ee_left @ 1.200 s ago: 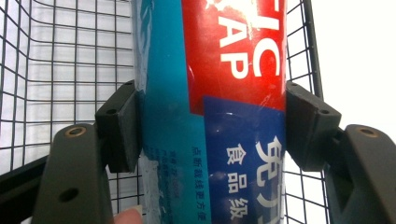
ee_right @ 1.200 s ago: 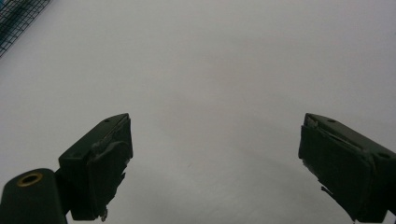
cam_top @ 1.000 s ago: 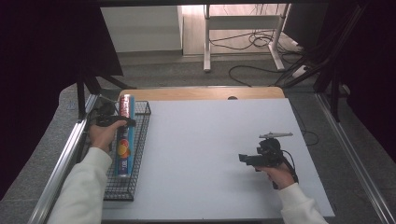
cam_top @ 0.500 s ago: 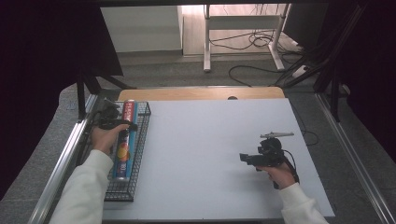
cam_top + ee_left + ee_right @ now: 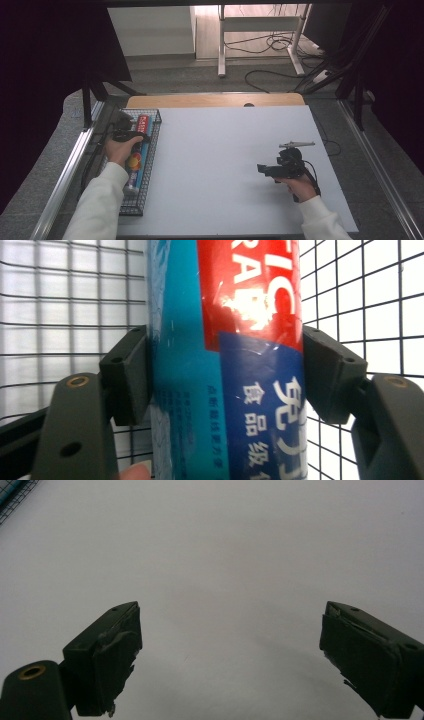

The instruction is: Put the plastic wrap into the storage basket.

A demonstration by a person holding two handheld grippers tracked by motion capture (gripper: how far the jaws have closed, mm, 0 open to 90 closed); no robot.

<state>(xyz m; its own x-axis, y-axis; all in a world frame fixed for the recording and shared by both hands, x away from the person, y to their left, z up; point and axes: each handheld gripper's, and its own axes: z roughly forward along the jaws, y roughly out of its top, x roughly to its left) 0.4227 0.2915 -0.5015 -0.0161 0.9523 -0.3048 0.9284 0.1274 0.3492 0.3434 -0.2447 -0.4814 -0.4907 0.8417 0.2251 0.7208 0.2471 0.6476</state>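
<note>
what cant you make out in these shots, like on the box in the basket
- Box: its print is cut off by the left gripper view's edges, and both ends lie out of frame.
- In the high view the left hand covers the box's middle, in the wire basket.
- Label lettering is too small there.

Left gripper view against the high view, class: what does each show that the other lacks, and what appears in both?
Left gripper view alone: printed lettering on the long box and both jaw pads pressed against its sides. High view alone: the right gripper over the white table and both sleeves. Shared: the box, the left gripper and the wire basket.
</note>
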